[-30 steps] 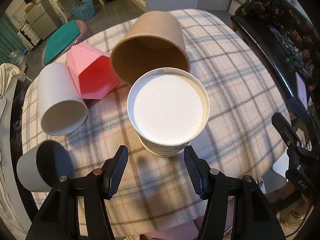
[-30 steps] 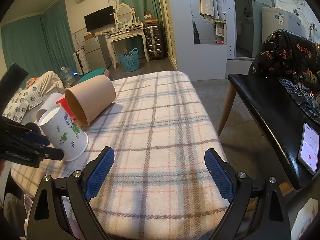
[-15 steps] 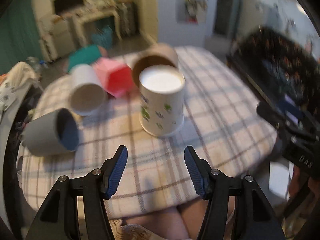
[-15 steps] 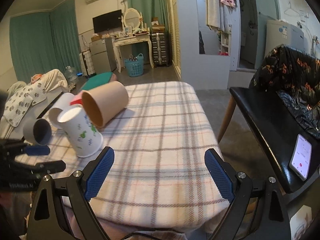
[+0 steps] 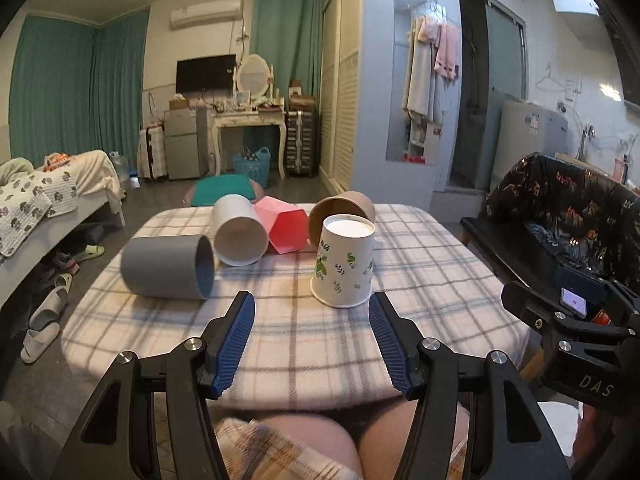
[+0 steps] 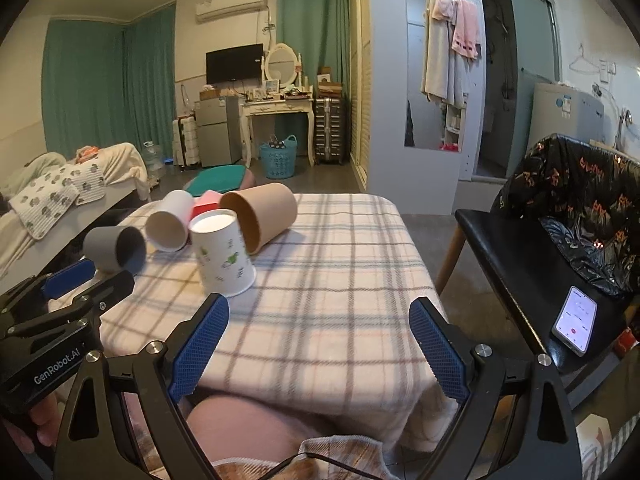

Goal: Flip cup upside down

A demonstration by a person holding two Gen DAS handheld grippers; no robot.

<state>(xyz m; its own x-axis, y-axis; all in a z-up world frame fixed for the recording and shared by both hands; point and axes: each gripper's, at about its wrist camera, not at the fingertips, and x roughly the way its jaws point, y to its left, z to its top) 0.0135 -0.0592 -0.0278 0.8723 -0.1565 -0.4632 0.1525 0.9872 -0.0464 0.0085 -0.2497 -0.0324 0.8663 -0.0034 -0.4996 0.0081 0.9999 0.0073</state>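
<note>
A white paper cup with green leaf prints (image 5: 345, 264) stands upside down, rim on the checked tablecloth (image 5: 420, 264). It also shows in the right wrist view (image 6: 222, 257). My left gripper (image 5: 311, 340) is open and empty, pulled back near the table's front edge, short of the cup. My right gripper (image 6: 318, 344) is open wide and empty over the table's near right part. The left gripper also shows at the left in the right wrist view (image 6: 86, 280).
A grey cup (image 5: 168, 267), a white cup (image 5: 239, 236), a pink faceted cup (image 5: 283, 229) and a brown cup (image 5: 340, 213) lie on their sides behind. A black chair (image 6: 532, 256) with a phone (image 6: 574, 319) stands right of the table. A bed (image 5: 36, 216) stands at the left.
My left gripper has drawn back and down from above the printed cup to the table's near edge, and levelled out. The right gripper has backed off a little. The cup stays upside down.
</note>
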